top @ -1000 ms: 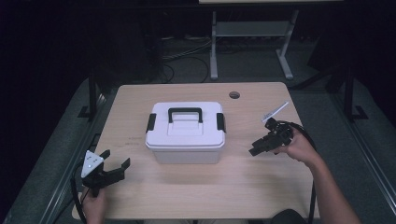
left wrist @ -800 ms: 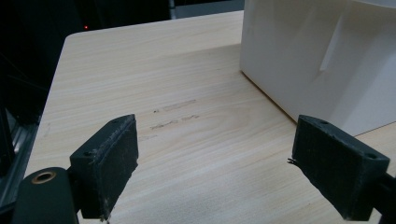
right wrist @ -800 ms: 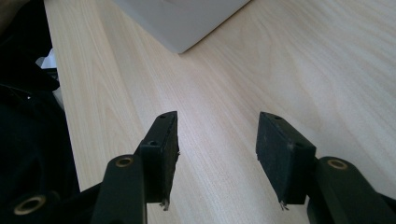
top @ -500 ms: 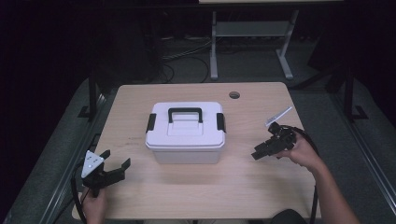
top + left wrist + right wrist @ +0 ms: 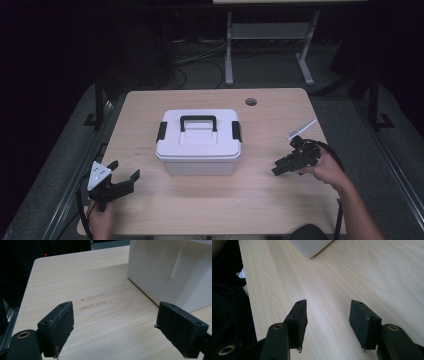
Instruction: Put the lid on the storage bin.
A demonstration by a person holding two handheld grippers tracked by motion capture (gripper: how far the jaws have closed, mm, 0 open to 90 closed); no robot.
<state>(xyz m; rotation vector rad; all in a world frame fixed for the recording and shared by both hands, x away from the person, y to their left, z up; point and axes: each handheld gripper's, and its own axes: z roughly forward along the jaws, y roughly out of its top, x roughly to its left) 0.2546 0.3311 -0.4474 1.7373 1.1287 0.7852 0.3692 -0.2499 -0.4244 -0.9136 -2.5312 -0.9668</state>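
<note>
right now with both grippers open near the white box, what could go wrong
1. The storage box has its black latches down; lifting the handle may raise the whole box.
2. The right gripper points at the box's side and could push it across the table.

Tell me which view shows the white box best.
The high view: the whole box shows, with its lid, black handle and both side latches. The left gripper view catches just one plain white wall; the right gripper view catches only a bottom corner.
</note>
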